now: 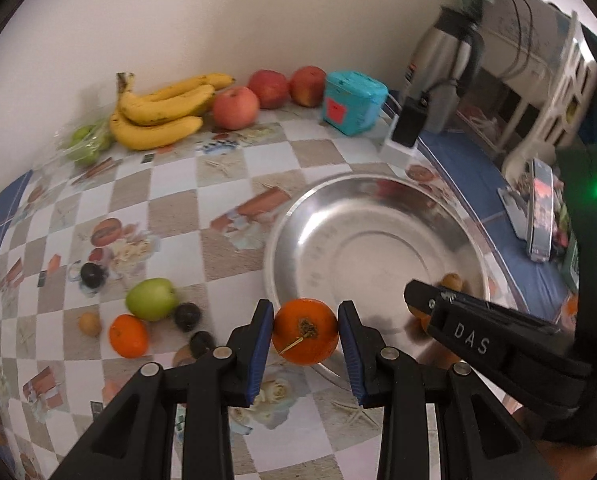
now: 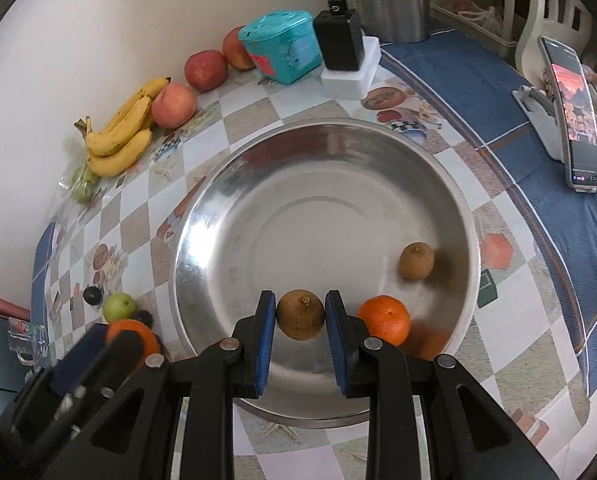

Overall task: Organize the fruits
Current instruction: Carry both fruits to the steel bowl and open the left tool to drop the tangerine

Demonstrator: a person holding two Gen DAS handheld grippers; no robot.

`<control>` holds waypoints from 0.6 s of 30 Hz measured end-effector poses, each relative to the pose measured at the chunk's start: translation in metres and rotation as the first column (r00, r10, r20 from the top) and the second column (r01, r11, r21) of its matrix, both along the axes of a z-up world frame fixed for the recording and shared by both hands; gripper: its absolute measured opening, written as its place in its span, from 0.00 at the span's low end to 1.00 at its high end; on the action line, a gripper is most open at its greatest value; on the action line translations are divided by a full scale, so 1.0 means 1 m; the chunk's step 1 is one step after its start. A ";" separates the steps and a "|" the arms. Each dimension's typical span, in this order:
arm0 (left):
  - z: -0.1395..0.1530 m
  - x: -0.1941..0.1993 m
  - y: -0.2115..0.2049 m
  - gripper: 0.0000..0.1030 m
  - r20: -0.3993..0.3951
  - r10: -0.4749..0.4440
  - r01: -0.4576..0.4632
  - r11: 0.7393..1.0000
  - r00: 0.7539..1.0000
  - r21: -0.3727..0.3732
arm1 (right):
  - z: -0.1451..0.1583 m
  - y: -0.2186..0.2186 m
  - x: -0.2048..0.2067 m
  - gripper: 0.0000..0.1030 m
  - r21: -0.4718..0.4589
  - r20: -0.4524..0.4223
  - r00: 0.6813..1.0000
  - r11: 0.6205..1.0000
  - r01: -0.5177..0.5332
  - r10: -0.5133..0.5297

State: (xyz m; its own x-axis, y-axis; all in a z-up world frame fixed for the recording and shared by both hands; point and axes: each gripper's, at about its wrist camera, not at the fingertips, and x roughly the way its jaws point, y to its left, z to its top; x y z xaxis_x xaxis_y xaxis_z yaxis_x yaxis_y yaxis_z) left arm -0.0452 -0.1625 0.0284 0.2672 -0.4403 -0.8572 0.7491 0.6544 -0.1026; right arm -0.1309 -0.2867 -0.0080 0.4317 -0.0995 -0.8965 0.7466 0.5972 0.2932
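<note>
Fruits sit pinched in both claws above the steel bowl (image 2: 202, 208): left claw (image 1: 305, 338) grips an orange (image 1: 305, 332) at its rim, right claw (image 2: 300, 316) grips a brown fruit (image 2: 300, 314) inside it.

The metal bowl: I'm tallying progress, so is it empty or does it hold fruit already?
Not empty. The metal bowl holds one orange and one small brown fruit resting inside.
</note>
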 end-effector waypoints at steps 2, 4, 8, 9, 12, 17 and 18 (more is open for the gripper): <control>-0.003 -0.002 -0.003 0.35 -0.010 -0.015 0.015 1.000 1.000 0.004 | -0.001 -0.002 -0.002 0.26 0.003 0.000 1.000 1.000 0.009 -0.009; -0.006 -0.003 -0.007 0.35 -0.014 -0.026 0.026 1.000 1.000 0.008 | -0.002 -0.003 -0.003 0.26 0.007 -0.004 1.000 1.000 0.014 -0.014; -0.014 -0.006 -0.013 0.35 -0.013 -0.040 0.040 0.999 0.999 0.025 | -0.006 -0.002 -0.001 0.26 0.017 -0.011 1.000 1.000 0.008 -0.008; -0.017 -0.007 -0.015 0.35 -0.013 -0.046 0.046 0.998 0.999 0.036 | -0.007 -0.002 0.000 0.26 0.020 -0.016 1.000 1.000 0.006 -0.005; -0.023 -0.011 -0.019 0.35 -0.008 -0.060 0.060 0.996 0.998 0.063 | -0.012 -0.001 0.001 0.26 0.035 -0.030 1.000 0.999 0.001 0.000; -0.030 -0.015 -0.024 0.35 -0.003 -0.082 0.082 0.992 0.997 0.091 | -0.018 -0.001 0.002 0.26 0.053 -0.044 0.999 0.999 -0.003 0.006; -0.031 -0.016 -0.025 0.35 -0.003 -0.084 0.084 0.992 0.996 0.096 | -0.019 -0.001 0.002 0.26 0.056 -0.046 0.999 0.998 -0.004 0.006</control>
State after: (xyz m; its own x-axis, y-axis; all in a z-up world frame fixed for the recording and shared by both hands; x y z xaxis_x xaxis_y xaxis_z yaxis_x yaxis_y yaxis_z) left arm -0.0609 -0.1872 -0.0027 0.2341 -0.3772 -0.8960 0.8018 0.5962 -0.0415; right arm -0.1284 -0.2876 -0.0266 0.3900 -0.0470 -0.9196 0.7572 0.5847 0.2912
